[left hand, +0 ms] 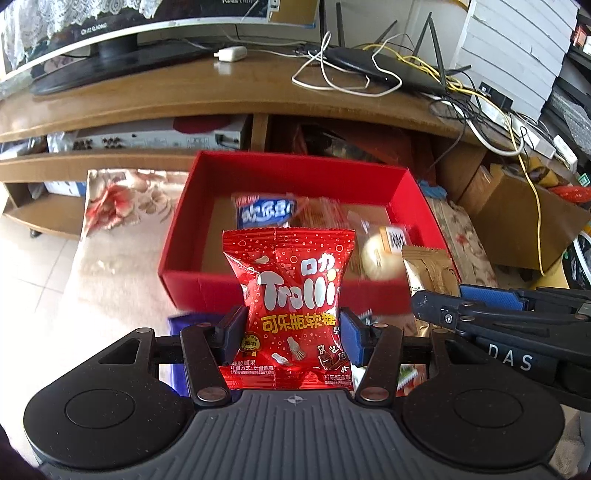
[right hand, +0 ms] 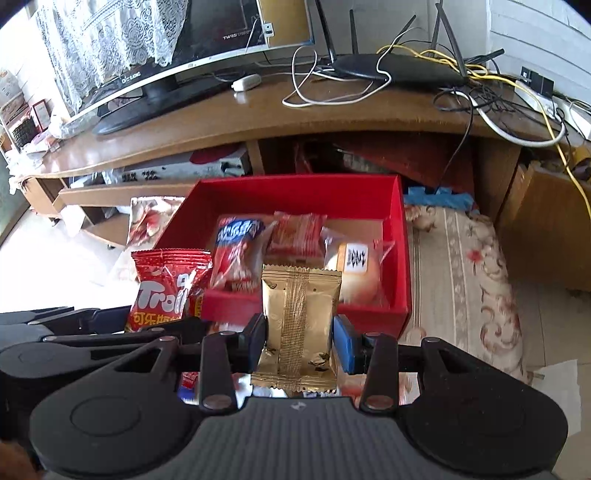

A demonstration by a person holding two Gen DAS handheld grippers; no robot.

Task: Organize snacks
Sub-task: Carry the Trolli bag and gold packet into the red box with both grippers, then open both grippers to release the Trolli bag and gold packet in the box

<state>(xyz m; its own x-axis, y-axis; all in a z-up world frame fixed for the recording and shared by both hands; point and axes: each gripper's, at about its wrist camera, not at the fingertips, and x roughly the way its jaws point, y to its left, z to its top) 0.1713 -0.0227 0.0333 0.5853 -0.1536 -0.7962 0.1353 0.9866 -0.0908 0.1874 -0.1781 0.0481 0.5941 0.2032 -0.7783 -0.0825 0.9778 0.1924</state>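
Observation:
My left gripper (left hand: 293, 332) is shut on a red Trolli candy bag (left hand: 291, 295) and holds it upright just before the near wall of the red box (left hand: 295, 170). My right gripper (right hand: 299, 341) is shut on a gold snack packet (right hand: 299, 321), also upright at the box's near wall (right hand: 295, 192). The box holds a blue-and-red snack bag (right hand: 240, 240), a red packet (right hand: 297, 232) and a clear-wrapped round bun (right hand: 354, 273). The right gripper shows in the left view (left hand: 480, 314); the Trolli bag shows in the right view (right hand: 166, 291).
The box sits on a floral cloth (right hand: 465, 258) on the floor before a wooden TV stand (left hand: 184, 96) with a monitor (left hand: 92, 33), a router (left hand: 373, 66) and tangled cables. A cardboard box (left hand: 517, 218) stands at right. More snack packets lie under the grippers.

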